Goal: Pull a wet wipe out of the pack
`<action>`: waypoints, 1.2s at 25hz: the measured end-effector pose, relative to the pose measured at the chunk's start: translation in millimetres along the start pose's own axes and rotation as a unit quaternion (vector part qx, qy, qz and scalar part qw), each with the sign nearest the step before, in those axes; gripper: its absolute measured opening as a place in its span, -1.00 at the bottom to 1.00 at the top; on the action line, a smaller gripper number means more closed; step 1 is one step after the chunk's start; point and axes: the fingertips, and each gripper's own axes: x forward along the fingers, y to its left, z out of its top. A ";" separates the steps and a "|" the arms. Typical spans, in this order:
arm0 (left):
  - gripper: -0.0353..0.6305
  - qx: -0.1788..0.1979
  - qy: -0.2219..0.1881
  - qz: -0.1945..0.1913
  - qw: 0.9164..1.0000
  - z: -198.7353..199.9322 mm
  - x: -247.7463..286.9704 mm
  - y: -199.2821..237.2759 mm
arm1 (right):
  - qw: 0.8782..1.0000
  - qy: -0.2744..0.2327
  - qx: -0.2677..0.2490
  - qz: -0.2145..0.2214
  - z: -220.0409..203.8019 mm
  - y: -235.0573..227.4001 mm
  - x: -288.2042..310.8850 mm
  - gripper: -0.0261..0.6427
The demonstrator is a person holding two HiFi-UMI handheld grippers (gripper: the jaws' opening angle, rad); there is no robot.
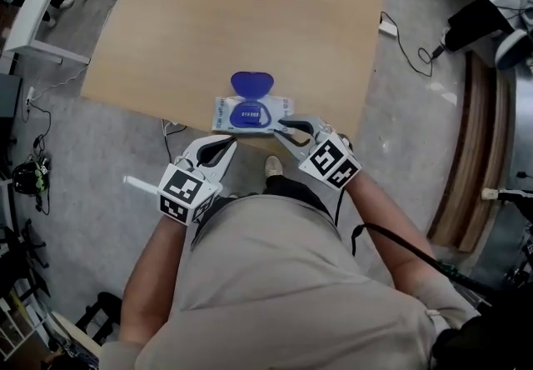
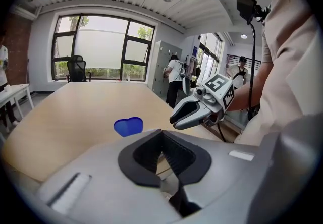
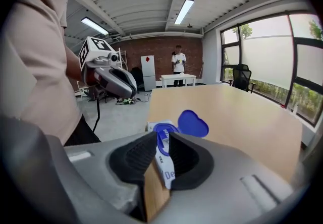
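Nearest you, your left gripper (image 1: pixel 223 143) hangs just off the table's near edge, jaws pressed together on nothing. You'll likely have to spread them before going in, or the tips will only prod the opening. Your right gripper (image 1: pixel 285 128) is nipping the right end of the wipe pack (image 1: pixel 250 113), which lies along the near edge of the table (image 1: pixel 250 18). Beyond, the blue lid (image 1: pixel 251 84) is flipped open and lies flat on the far side. I can't tell whether a wipe tab pokes out. The main risk is that the pack is pinned at one end only, so a hard tug could swing or lift it, or drag it off the edge, and a deep bite may bring several wipes
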 end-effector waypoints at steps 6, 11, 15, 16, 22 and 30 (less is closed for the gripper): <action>-0.88 -0.002 0.040 0.005 0.999 -27.0 32.1 9.6 | 0.999 0.044 -0.014 0.000 -35.0 -18.9 34.4 -0.73; -0.88 -0.003 0.057 0.009 0.998 -40.9 47.1 14.9 | 0.998 0.060 -0.019 0.011 -40.5 -23.0 61.5 -0.72; -0.88 -0.008 0.064 0.016 0.998 -49.1 55.0 20.6 | 0.996 0.075 -0.033 0.023 -44.9 -22.7 79.4 -0.67; -0.88 -0.010 0.066 0.018 0.998 -51.5 56.9 23.3 | 0.996 0.078 -0.039 0.023 -46.2 -23.3 82.7 -0.66; -0.88 -0.023 0.086 0.034 0.995 -65.9 63.4 42.4 | 0.993 0.091 -0.066 0.022 -42.9 -26.2 93.6 -0.65; -0.88 -0.043 0.107 0.043 0.992 -89.2 70.6 60.4 | 0.992 0.093 -0.079 0.037 -38.2 -25.4 104.5 -0.65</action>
